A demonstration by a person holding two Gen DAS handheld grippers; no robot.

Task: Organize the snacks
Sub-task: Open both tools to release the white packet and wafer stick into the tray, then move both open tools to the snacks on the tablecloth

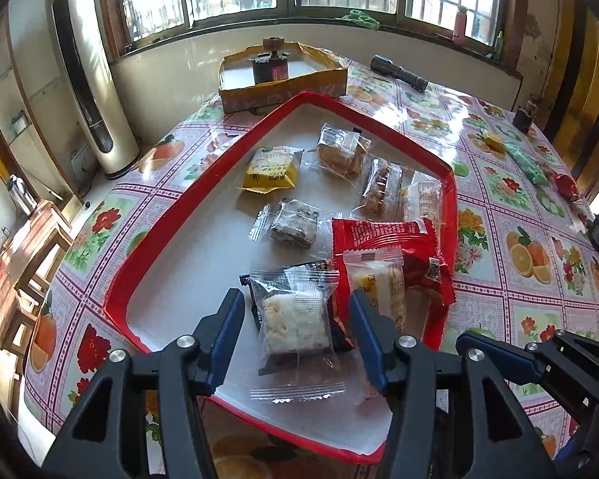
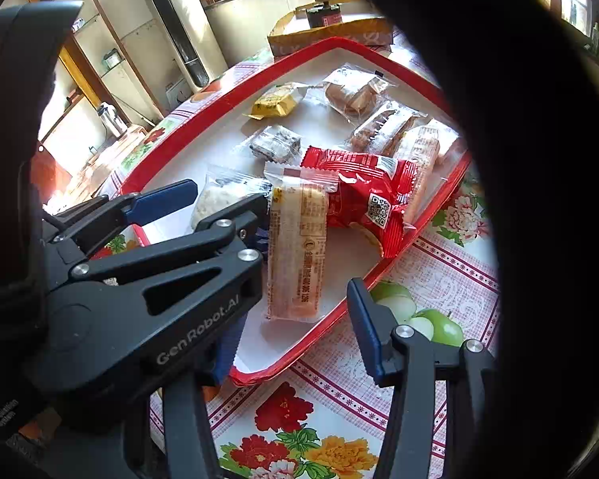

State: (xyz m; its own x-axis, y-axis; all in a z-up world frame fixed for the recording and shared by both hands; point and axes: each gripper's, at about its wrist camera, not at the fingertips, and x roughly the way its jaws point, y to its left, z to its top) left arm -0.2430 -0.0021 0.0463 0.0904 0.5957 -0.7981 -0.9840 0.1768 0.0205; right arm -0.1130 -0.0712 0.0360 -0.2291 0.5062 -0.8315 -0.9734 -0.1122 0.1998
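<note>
Bench (image 1: 519, 207) with a floral oilcloth carries everything. On it sits a big red-rimmed tray (image 1: 187, 195) with a white floor, and all the wrapped snacks lie inside it. Behind the tray is a yellow cardboard box (image 1: 283, 88); a black flashlight (image 1: 399, 72) lies further back near the window, well apart.

In the tray: a red packet (image 1: 395, 247) on the right side, and a long pale cake bar (image 2: 297, 251) lying across the red packet's near edge. Next to it a clear-wrapped rice crisp square (image 1: 295, 315) sits on top of a dark packet. Further in lie a yellow packet (image 1: 271, 169), a dark speckled bar (image 1: 293, 225) and several clear-wrapped pastries.

Left gripper (image 1: 295, 307) straddles the rice crisp square, jaws wide, pads off the wrapper, holding nothing. Right gripper (image 2: 299, 299) hangs over the cake bar at the tray's near right edge, jaws apart, nothing held; its left finger is hidden behind the other tool.

Risks, as I judge them:
- The two grippers sit crowded side by side, so any sideways move could knock them together.
- The cake bar rests partly on the red packet, so it may slide or tip.
- Slick wrappers piled up could get dragged if a finger catches film on the way out.
- The right side of the tray is crammed, so it's not tidy yet.
</note>
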